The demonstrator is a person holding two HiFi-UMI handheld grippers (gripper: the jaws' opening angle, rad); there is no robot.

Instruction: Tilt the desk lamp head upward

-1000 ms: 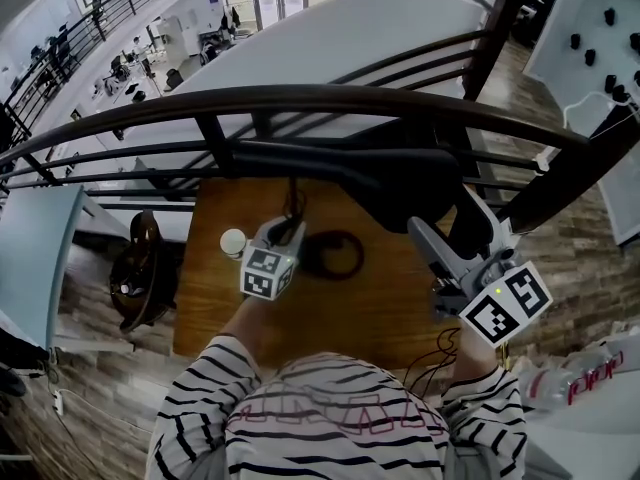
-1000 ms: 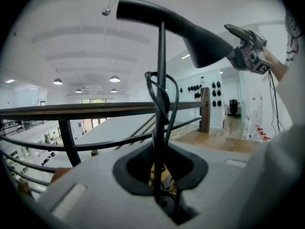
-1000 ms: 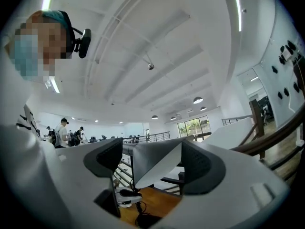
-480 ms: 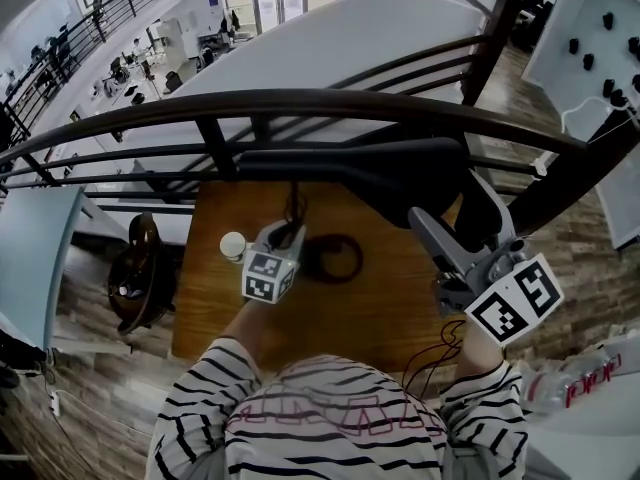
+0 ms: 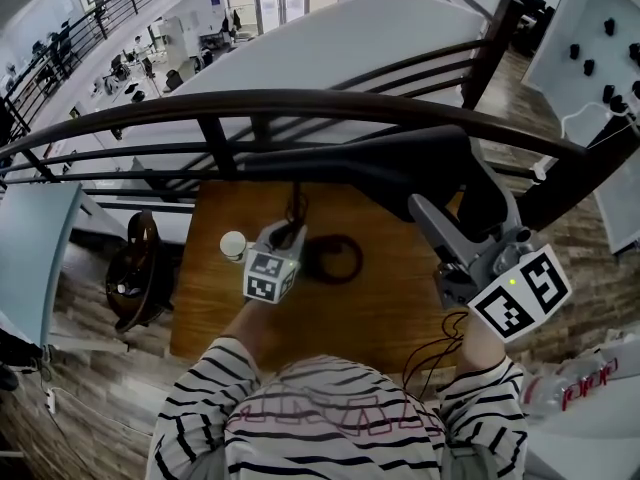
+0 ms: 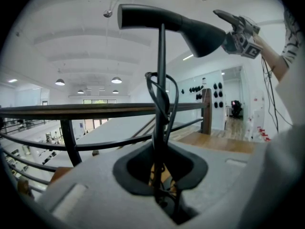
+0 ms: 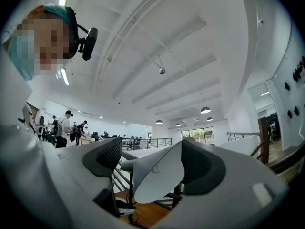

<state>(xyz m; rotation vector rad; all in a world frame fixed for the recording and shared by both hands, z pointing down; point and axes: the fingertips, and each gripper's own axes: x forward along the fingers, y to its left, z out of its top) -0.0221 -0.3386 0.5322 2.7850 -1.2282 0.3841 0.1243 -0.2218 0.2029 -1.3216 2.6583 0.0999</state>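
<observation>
The black desk lamp's head [image 5: 395,168] hangs over the wooden table [image 5: 215,303], and its ring base [image 5: 335,258] lies below. My left gripper [image 5: 288,231] is shut low on the thin lamp pole [image 6: 161,80] and its looped cord [image 6: 167,101]. My right gripper [image 5: 450,193] stands open around the shade end. The white inside of the shade [image 7: 155,178] shows between the wide-apart pads, with the right pad [image 7: 206,168] against its rim and the left pad [image 7: 102,157] apart from it. From the left gripper view, the right gripper [image 6: 238,28] sits at the shade's [image 6: 202,32] edge.
A dark railing [image 5: 300,103] runs along the table's far side, close above the lamp. A small white cup [image 5: 233,244] stands left of my left gripper. A dark chair [image 5: 135,268] sits off the table's left edge, and a plastic bottle [image 5: 580,383] lies at lower right.
My right gripper has risen slightly and drifted right, and the shade end of the lamp head has lifted with it. The left gripper has stayed on the pole.
</observation>
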